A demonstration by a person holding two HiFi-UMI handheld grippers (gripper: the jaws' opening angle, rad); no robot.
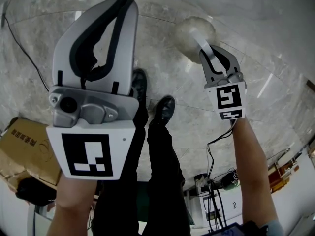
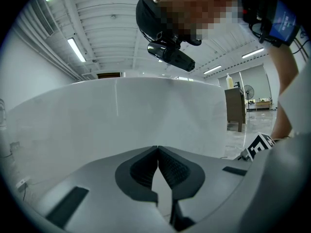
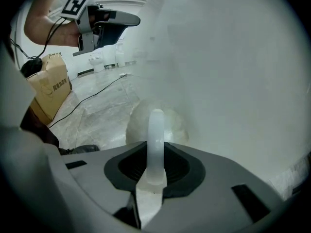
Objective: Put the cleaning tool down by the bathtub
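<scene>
My right gripper (image 1: 212, 53) (image 3: 156, 152) is shut on the translucent white handle (image 3: 156, 130) of the cleaning tool. The tool's round, fluffy white head (image 1: 193, 31) (image 3: 137, 125) hangs just beyond the jaws, low over the marble floor. The white bathtub wall (image 3: 233, 81) rises directly to the right of the head. My left gripper (image 1: 125, 3) (image 2: 158, 150) is raised near the camera at the left, shut, its fingertips touching with nothing between them. It faces the white bathtub (image 2: 121, 115), and it also shows at the top left of the right gripper view (image 3: 104, 21).
A cardboard box (image 1: 19, 146) (image 3: 48, 89) stands at the left. A black cable (image 1: 19, 43) (image 3: 97, 93) trails over the grey marble floor. The person's black shoes (image 1: 165, 109) are in the middle, and electrical gear with wires (image 1: 211, 200) lies at the lower right.
</scene>
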